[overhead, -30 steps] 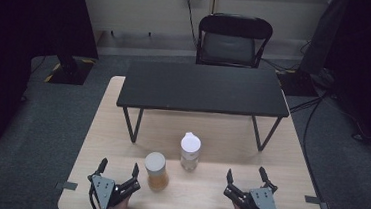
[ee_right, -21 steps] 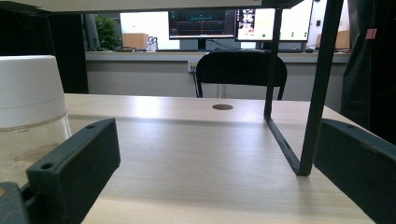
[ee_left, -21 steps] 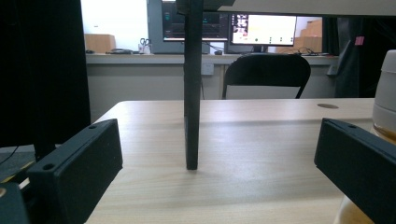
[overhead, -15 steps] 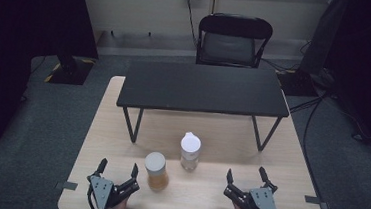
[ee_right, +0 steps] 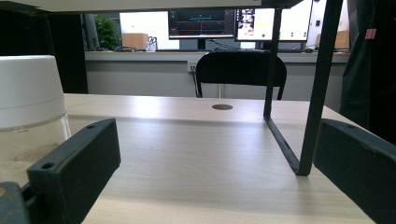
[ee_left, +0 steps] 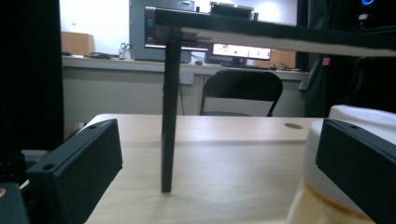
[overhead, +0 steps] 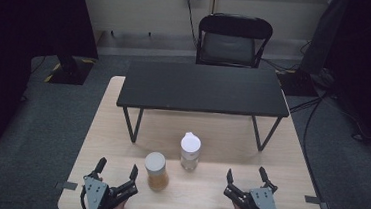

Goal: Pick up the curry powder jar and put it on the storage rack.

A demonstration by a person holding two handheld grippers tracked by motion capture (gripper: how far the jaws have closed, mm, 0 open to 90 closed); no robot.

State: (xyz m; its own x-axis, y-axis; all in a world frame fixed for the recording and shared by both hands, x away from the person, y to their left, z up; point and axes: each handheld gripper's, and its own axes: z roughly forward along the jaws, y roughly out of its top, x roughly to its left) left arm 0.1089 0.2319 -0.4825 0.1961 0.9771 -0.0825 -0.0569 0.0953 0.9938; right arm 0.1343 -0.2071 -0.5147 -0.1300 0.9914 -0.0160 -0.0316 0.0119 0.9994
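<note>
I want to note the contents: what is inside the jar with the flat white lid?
The jar with the flat white lid holds something orange-brown, filling its lower part. What it is cannot be told; the lid covers the top.

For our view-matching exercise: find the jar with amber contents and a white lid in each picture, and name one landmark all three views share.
High view: amber jar stands on the wooden table, lower centre, beside the left tongs.
Left gripper view: lower right edge, partly behind the right-hand jaw.
Right gripper view: not there; a different, clear jar stands at left.
Shared landmark: black folding chair.
</note>
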